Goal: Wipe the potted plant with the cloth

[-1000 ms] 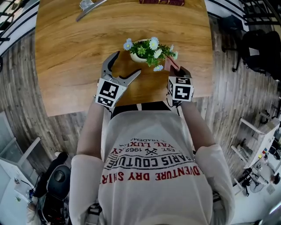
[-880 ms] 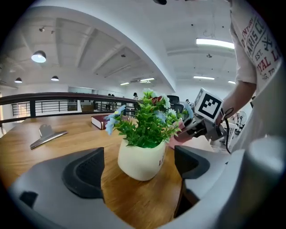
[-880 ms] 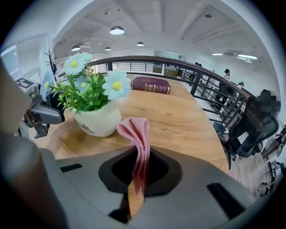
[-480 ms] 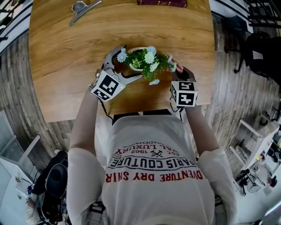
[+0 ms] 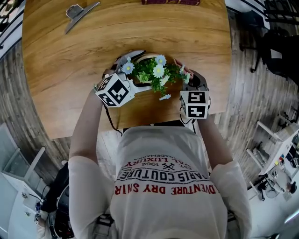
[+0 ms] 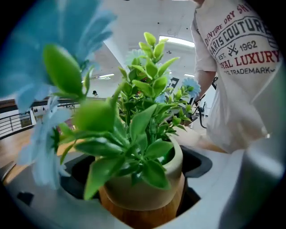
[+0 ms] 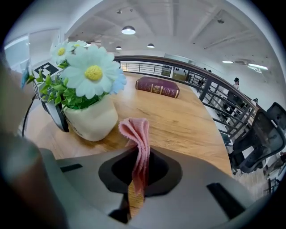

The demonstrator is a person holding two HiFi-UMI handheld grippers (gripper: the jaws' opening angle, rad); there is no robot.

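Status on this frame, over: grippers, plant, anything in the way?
Left gripper open, jaws round the pot. Right gripper shut on pink cloth, cloth beside the pot, not touching. Nothing between them.

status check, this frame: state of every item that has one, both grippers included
potted plant: upright on the table, between the left gripper's jaws
left gripper: jaws apart, straddling the pot; contact unclear
right gripper: shut on the cloth
cloth: folded, sticking up from the jaws, beside the pot
book: closed, lying flat at the table's far edge
metal tool: lying loose on the table, untouched
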